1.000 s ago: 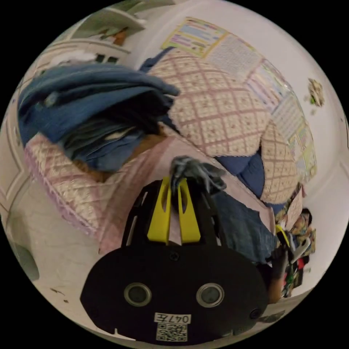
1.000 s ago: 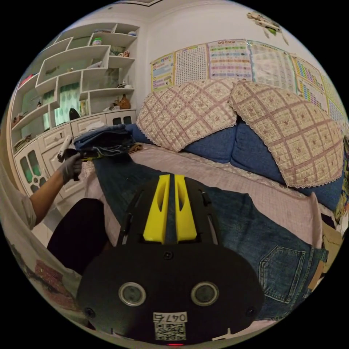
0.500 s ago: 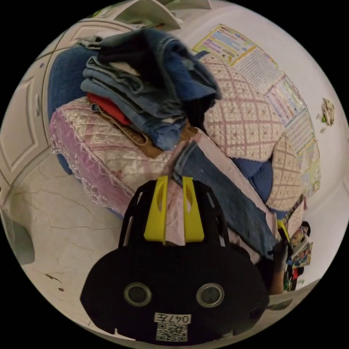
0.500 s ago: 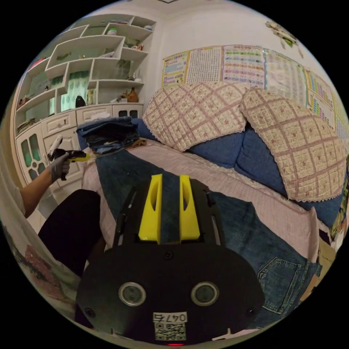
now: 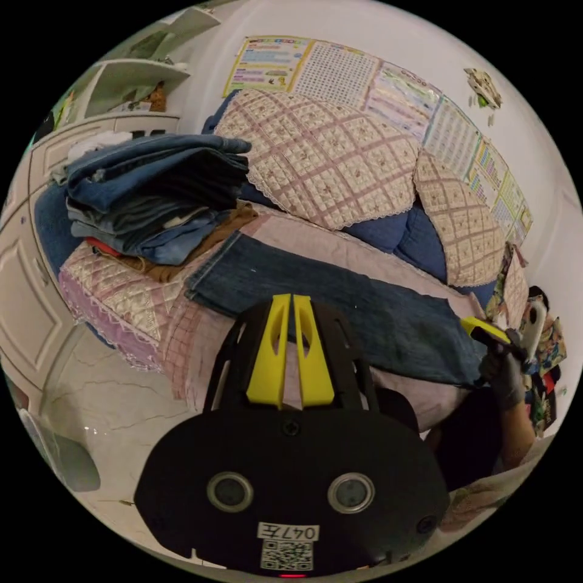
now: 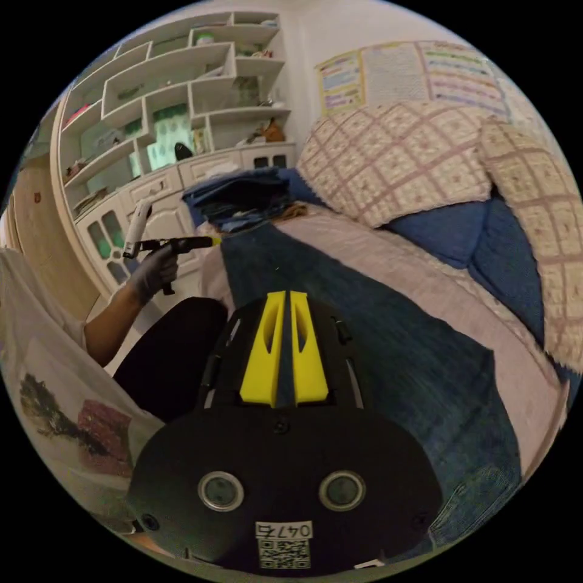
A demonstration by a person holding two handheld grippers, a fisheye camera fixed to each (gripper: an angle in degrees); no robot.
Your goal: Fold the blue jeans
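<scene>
The blue jeans (image 5: 340,297) lie flat along the pink sofa seat (image 5: 316,240), one leg hem by the clothes stack. My left gripper (image 5: 290,299) is shut, jaws together over the leg's near edge; I cannot tell if cloth is pinched. In the right gripper view it (image 6: 209,242) sits in a gloved hand (image 6: 149,276) beside the hem. My right gripper (image 6: 281,296) is shut above the jeans (image 6: 376,340), towards their waist end. In the left gripper view it (image 5: 470,325) hovers at that far end.
A stack of folded clothes (image 5: 152,194) rests on the sofa arm beyond the hem. Quilted cushions (image 5: 316,158) lean on the backrest. White shelves (image 6: 152,91) and cabinets stand past the sofa. Pale floor (image 5: 103,388) lies in front. The person's dark leg (image 6: 164,358) presses against the seat.
A second ago both grippers held the jeans; half a second ago both had opened and let go. Now both jaws are shut again, the jeans lie flat, and both cameras have swung.
</scene>
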